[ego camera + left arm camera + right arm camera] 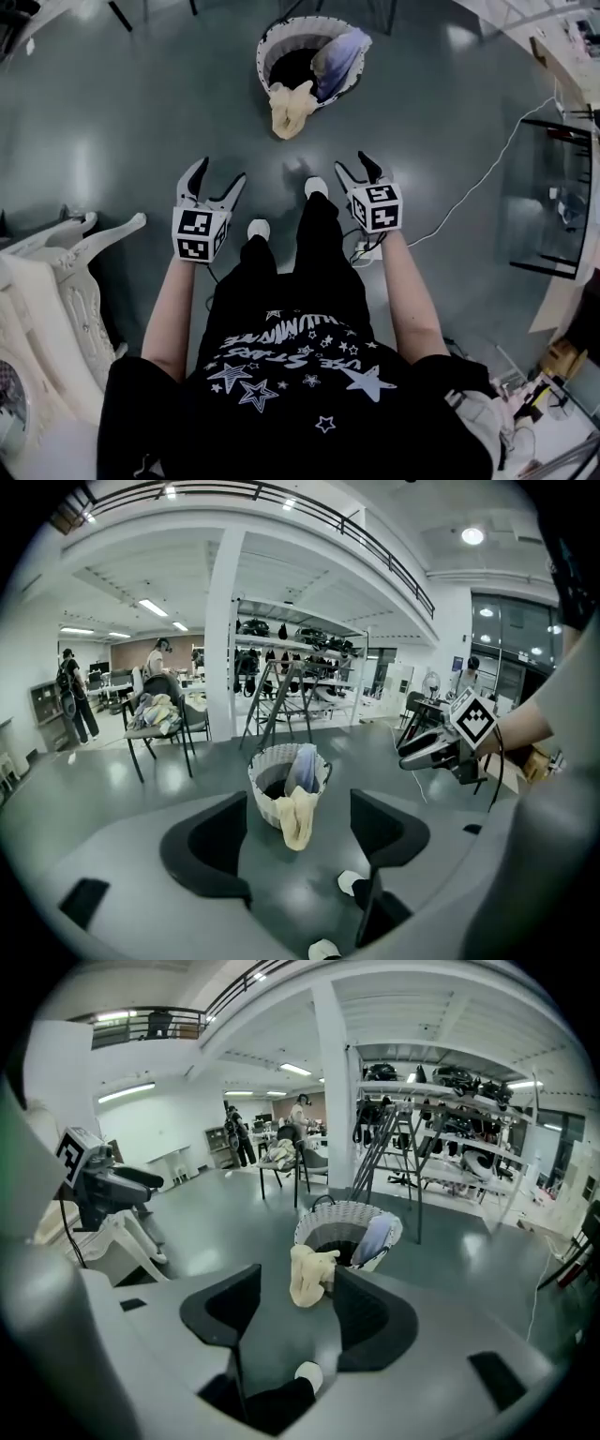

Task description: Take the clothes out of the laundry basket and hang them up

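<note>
So, head view: laundry basket (pixel 266 45) at top centre, cream garment (pixel 291 111) draped over its lower rim; left gripper (pixel 220 171) and right gripper (pixel 353 161) mid-frame below it. Left gripper view: jaws spread, nothing between. Right gripper view: same, jaws apart, empty.

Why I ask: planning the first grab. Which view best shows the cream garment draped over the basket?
Left gripper view: the cream cloth garment hangs whole, unobstructed, over the white woven basket's rim. Right gripper view: garment partly hidden. Head view: garment small, from above.
</note>
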The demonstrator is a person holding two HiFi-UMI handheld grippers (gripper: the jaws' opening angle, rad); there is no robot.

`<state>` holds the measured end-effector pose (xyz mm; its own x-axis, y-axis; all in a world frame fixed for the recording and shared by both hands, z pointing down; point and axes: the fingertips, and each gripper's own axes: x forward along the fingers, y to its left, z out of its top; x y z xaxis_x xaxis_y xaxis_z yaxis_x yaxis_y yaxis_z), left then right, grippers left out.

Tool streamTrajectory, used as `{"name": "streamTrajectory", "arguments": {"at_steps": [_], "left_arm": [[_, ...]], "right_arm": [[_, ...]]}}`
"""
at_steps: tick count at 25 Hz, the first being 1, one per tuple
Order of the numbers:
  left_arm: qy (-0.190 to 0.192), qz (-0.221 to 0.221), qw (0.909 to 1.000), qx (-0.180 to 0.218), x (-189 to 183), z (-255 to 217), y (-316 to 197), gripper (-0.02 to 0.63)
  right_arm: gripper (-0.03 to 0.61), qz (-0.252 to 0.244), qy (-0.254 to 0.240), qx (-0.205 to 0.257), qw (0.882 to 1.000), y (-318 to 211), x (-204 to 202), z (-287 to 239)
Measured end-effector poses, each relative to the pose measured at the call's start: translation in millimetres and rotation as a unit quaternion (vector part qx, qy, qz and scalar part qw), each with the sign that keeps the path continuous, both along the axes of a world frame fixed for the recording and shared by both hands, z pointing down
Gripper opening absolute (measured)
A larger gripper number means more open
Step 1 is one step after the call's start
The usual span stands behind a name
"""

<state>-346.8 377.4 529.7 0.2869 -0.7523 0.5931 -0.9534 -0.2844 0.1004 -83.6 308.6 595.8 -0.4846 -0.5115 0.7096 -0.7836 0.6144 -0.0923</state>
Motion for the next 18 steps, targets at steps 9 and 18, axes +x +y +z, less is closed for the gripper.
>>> {"name": "streamTrajectory", "arguments": {"at_steps": [9,18], "left_arm": [[-0.019,-0.059,0.9963,-0.06,33.1,95.3,-41.1,0.345],[-0.05,-0.057,0.9951,-0.064,35.1,203.0,-77.3,0.345]], "right_arm": [[0.238,-0.08,-0.013,-0.063,0.995,-70.8,4.7,126.5],[0.251,-0.224,0.026,-0.081,0.971,-94.5,-28.0,274.4]]}}
